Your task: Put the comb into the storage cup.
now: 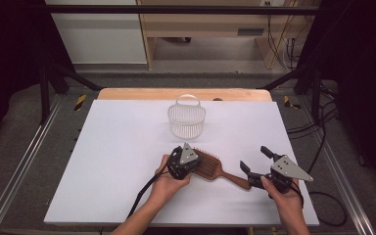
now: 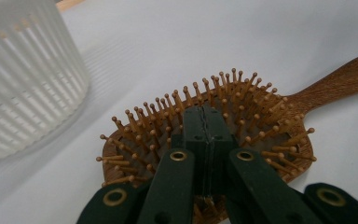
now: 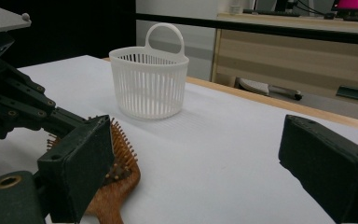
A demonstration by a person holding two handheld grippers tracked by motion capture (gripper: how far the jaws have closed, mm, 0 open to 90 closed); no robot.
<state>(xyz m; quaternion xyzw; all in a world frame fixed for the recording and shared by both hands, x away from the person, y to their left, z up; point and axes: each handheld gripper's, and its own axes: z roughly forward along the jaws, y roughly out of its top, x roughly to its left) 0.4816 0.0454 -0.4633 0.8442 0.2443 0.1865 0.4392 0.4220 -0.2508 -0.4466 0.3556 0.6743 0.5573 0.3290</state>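
One white table top (image 1: 112,161) carries everything here, with a strip of wooden edge along its far side. On it stand one white slatted basket (image 1: 186,119) with a loop handle and one wooden hairbrush (image 1: 214,169), bristles up. Two grippers work over it, one in each of the person's hands.

The basket sits toward the far middle of the table, upright, and apart from the brush. In the right gripper view the basket (image 3: 149,84) stands beyond the brush head (image 3: 116,186), with bare table between them.

The hairbrush lies flat near the front middle, its oval head toward the left hand and its handle running out toward the right hand.

The left gripper (image 1: 188,164) is over the head of the brush. In the left gripper view its own gripper (image 2: 206,135) has the two black pads pressed flat together with nothing between them, and the closed tip hangs above the bristle field of the hairbrush (image 2: 256,112); whether it touches the bristles cannot be told. The basket wall (image 2: 23,79) is close at the upper left of that view.

The right gripper (image 1: 255,160) is just beyond the handle's end, jaws spread wide and empty; in its own view the gripper (image 3: 214,168) has only table between its pads
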